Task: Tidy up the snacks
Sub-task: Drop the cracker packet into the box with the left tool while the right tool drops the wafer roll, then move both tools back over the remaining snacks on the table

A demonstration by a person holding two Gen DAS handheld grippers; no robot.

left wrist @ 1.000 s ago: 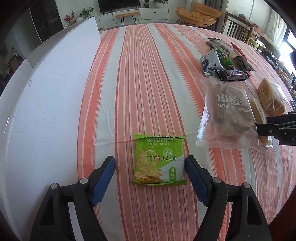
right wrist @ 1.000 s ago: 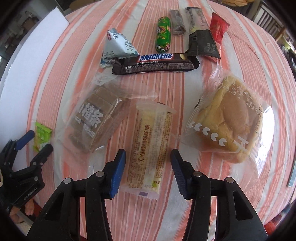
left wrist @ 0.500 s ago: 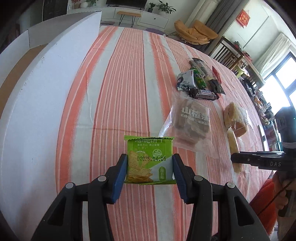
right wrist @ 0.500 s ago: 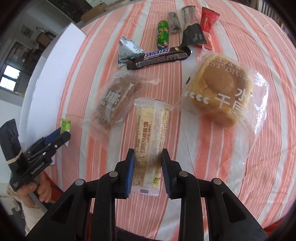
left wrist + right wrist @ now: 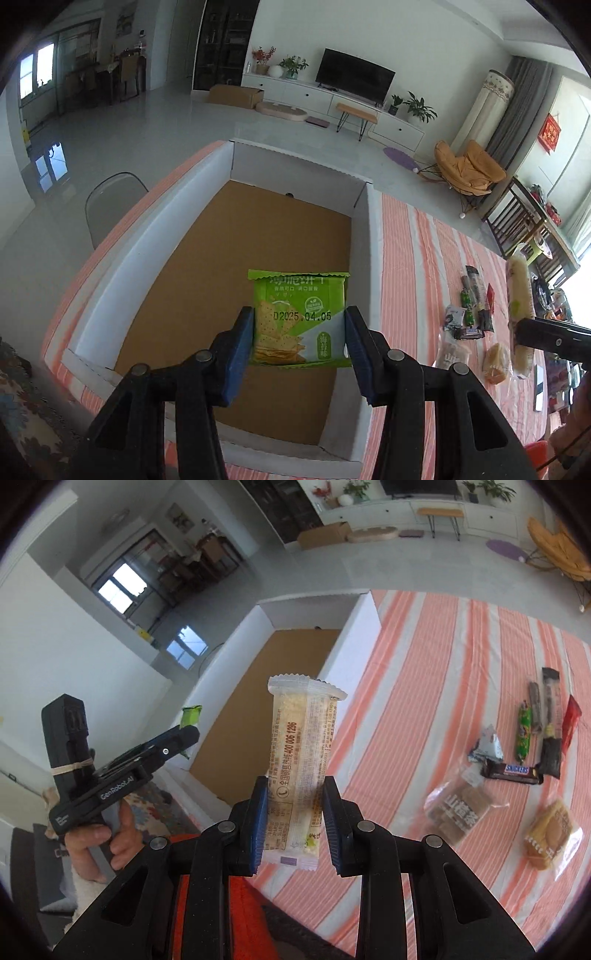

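Left gripper [image 5: 299,332]: clamped on green cracker packet [image 5: 300,317], now lifted over the white box [image 5: 364,229].
Right gripper [image 5: 293,816]: clamped on pale snack bar [image 5: 301,764], raised off the table, box ahead-left.
Meaning: both ready to drop in.

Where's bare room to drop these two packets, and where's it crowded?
The box floor is bare between its white walls, under the green cracker packet. The striped cloth beside the box wall is bare too. Crowded: the snack cluster around the Snickers bar.
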